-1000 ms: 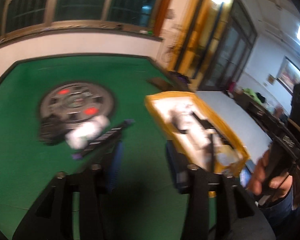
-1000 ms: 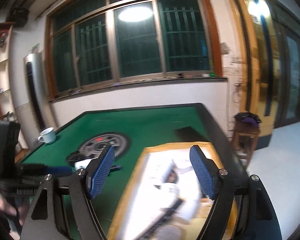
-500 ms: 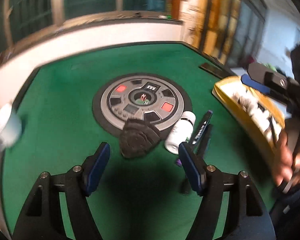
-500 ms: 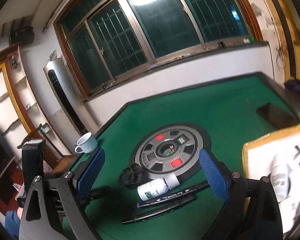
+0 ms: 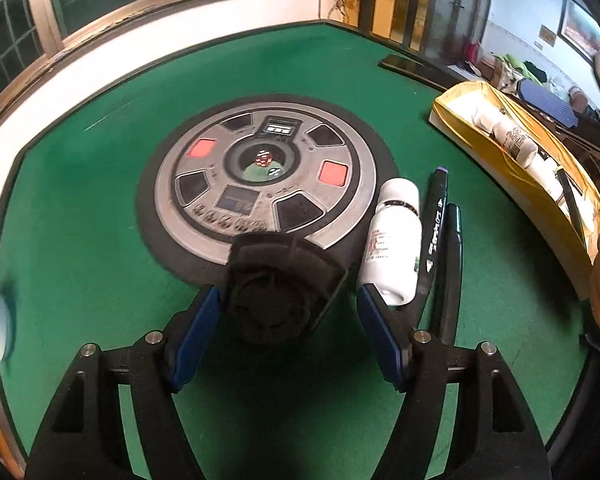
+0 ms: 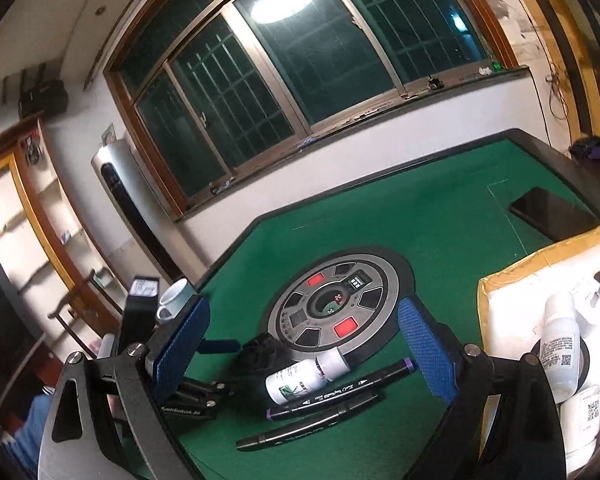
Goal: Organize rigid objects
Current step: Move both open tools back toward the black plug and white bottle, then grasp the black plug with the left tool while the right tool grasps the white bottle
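On the green table [image 5: 79, 208]: one round control panel [image 5: 265, 178], one black ribbed cap [image 5: 277, 288], one white bottle [image 5: 394, 240], two marker pens [image 5: 436, 216] [image 5: 450, 268], one phone [image 6: 548, 210], one mug [image 6: 175, 298], one yellow box [image 5: 472, 98]. Box contents: at least three white bottles [image 6: 560, 346].

You're in a lived-in home room, prob. a games/sitting room. The worktop [image 5: 99, 200] under your jaws is an automatic mahjong table w/ green felt and a dice hub [image 5: 265, 184] just ahead of them. Beyond it: barred window [image 6: 300, 60] w/ wood frame; tower aircon unit [image 6: 119, 196] and wooden shelves [image 6: 39, 220] off to the left.
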`<action>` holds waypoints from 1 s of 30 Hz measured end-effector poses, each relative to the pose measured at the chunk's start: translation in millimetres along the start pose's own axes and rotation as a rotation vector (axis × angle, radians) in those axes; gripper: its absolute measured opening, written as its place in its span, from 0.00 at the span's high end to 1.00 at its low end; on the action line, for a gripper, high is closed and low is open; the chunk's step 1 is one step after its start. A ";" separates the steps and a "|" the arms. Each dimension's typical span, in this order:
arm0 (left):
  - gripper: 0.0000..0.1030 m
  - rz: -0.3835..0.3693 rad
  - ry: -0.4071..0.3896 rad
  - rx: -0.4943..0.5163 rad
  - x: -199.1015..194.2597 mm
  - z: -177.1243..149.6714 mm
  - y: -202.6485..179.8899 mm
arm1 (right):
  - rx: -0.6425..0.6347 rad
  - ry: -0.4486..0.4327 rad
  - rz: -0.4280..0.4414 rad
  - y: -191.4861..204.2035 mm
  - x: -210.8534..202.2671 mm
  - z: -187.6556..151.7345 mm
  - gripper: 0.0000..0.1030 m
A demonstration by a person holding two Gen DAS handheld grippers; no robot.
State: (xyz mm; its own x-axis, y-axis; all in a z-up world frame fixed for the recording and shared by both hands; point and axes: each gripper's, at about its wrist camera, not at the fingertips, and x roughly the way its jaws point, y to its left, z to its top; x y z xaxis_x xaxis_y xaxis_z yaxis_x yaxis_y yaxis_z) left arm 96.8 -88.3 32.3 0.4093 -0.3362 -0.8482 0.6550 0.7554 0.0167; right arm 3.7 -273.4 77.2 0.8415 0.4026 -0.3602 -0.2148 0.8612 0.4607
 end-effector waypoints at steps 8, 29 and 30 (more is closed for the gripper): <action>0.35 0.056 -0.058 -0.201 15.6 -5.0 11.3 | 0.036 0.042 -0.012 -8.2 7.0 -3.2 0.10; 0.35 0.134 -0.150 -0.440 -24.1 -76.5 27.3 | 0.192 0.299 -0.122 -31.6 94.0 -15.1 0.10; 0.35 0.141 -0.149 -0.444 -24.6 -77.4 28.5 | 0.182 0.318 -0.105 -28.9 98.6 -16.9 0.10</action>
State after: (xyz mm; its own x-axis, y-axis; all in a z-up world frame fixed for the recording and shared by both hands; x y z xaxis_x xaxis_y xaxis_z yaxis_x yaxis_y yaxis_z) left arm 56.2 -15.0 12.7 0.5824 -0.2656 -0.7683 0.2655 0.9554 -0.1290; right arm 84.5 -253.4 14.6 0.6520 0.4157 -0.6340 -0.0198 0.8453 0.5339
